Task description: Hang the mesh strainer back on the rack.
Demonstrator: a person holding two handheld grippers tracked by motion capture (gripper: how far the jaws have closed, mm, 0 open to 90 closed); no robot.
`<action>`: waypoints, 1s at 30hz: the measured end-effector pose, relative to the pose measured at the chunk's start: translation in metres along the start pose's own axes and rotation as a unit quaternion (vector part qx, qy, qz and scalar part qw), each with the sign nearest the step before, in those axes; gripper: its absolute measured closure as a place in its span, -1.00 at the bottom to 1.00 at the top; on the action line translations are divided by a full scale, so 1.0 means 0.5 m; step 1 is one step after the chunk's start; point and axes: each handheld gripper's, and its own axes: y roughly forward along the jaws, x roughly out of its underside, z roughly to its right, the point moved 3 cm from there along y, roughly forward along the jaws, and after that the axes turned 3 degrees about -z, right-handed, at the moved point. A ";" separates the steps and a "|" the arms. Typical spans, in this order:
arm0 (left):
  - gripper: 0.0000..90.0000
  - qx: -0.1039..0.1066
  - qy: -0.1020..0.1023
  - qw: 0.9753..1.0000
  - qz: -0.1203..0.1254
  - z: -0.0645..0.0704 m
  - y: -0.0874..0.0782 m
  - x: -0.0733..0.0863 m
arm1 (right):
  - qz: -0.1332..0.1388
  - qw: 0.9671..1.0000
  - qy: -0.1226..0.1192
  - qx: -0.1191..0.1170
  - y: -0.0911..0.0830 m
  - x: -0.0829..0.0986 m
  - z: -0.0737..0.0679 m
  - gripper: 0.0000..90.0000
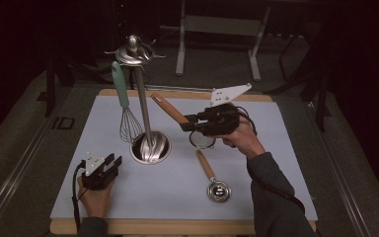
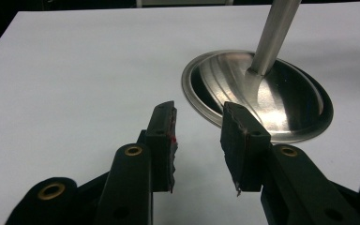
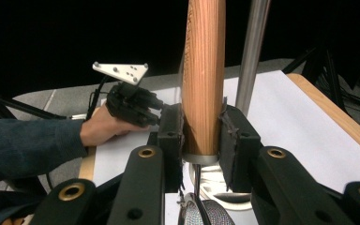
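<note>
A steel utensil stand rises from a round base to a ring of hooks. A whisk with a teal handle hangs from it. My right gripper is shut on the wooden handle of a small mesh strainer, held off the mat just right of the stand's pole. The strainer's handle points up and back towards the pole. My left gripper rests open on the mat beside the base, with nothing between its jaws. I also see the left gripper at the front left.
A wooden-handled steel ladle lies on the white mat at the front right. The mat covers a wooden board. The person's left hand with its gripper lies beyond my right jaws. Dark floor and a metal frame lie behind.
</note>
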 end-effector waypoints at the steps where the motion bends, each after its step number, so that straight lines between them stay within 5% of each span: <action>1: 0.46 0.000 0.000 1.000 0.000 0.000 0.000 0.000 | 0.001 1.000 -0.001 -0.001 0.000 -0.003 -0.001 0.60; 30: 0.46 0.000 -0.001 1.000 0.002 0.000 0.000 0.000 | 0.058 0.998 -0.015 -0.014 -0.035 -0.055 -0.016 0.60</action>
